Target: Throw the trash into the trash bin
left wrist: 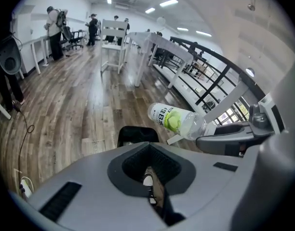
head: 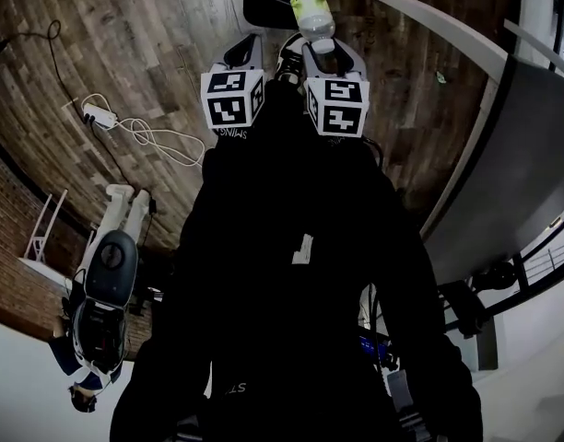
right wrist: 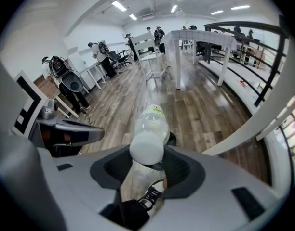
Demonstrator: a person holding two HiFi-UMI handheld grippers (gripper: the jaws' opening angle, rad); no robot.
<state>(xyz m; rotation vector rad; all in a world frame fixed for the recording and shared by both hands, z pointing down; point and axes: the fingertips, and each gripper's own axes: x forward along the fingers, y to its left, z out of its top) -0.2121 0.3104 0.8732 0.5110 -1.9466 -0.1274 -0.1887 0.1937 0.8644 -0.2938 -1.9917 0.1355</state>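
Head view: bottle (head: 310, 7) in right gripper (head: 324, 52)

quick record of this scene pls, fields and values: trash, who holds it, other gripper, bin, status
trash: clear plastic bottle with a yellow-green label
held by: right gripper, jaws closed on the bottle's cap end
other gripper: left gripper, jaws together, nothing between them
bin: black trash bin on the wooden floor, just ahead of both grippers
status: bottle in the air beside the bin, not yet in it
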